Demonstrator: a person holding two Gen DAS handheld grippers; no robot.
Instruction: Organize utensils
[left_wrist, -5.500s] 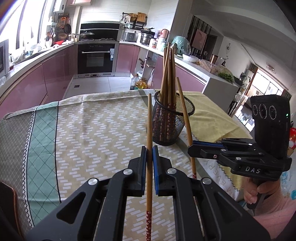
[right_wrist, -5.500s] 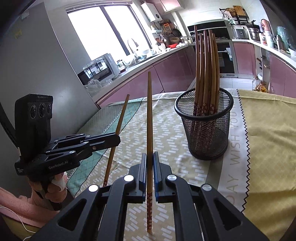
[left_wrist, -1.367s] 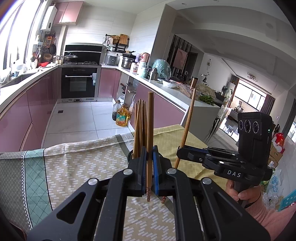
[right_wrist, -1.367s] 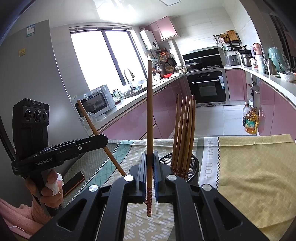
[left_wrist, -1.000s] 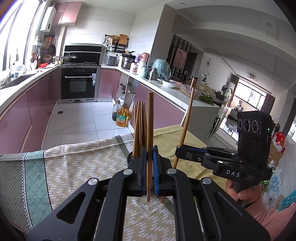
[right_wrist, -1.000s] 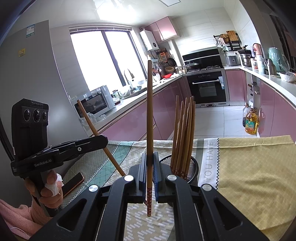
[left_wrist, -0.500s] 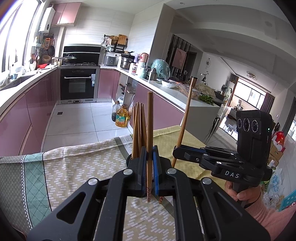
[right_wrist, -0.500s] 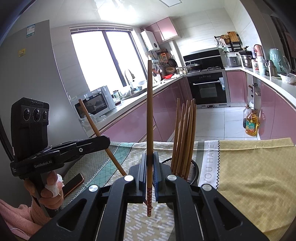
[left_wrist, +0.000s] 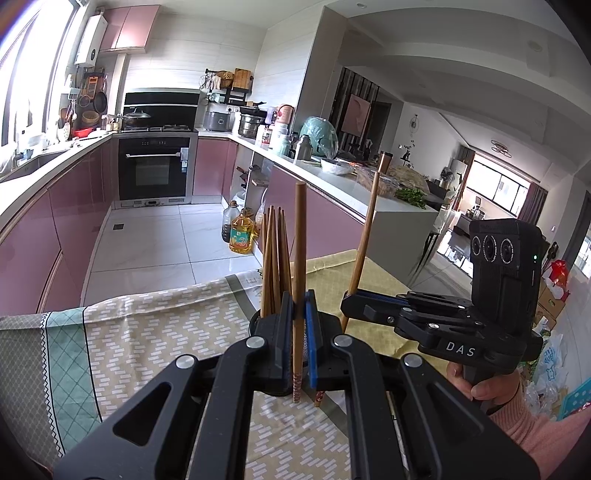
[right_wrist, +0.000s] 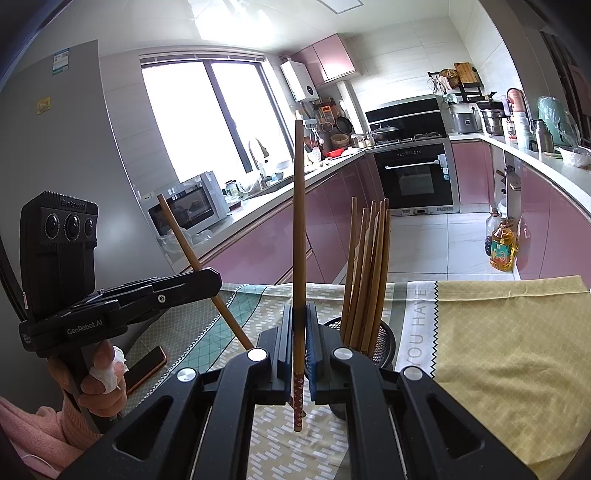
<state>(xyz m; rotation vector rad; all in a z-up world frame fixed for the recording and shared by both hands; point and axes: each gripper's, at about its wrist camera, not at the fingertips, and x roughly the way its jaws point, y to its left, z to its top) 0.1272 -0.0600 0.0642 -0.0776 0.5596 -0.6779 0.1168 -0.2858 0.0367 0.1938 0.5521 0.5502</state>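
Note:
My left gripper (left_wrist: 298, 306) is shut on an upright wooden chopstick (left_wrist: 299, 240), its patterned lower end hanging just above the cloth. Right behind it is the black mesh holder (left_wrist: 254, 320), mostly hidden, with several chopsticks (left_wrist: 274, 258) standing in it. To the right, my right gripper (left_wrist: 349, 306) grips a second, slanted chopstick (left_wrist: 361, 243). In the right wrist view, the right gripper (right_wrist: 299, 332) is shut on that chopstick (right_wrist: 298, 221), beside the holder (right_wrist: 386, 341). The left gripper (right_wrist: 216, 280) is at the left with its chopstick (right_wrist: 185, 240).
A patterned tablecloth (left_wrist: 147, 332) with a yellow part (right_wrist: 498, 350) covers the table. A phone (right_wrist: 144, 369) lies near the person's left hand (right_wrist: 99, 384). Beyond the table edge are the kitchen floor, pink cabinets and oil bottles (left_wrist: 242, 236).
Since the oldest frames both grippers have lifted their chopsticks off the cloth and come close above the holder. Over the last second nothing has visibly moved.

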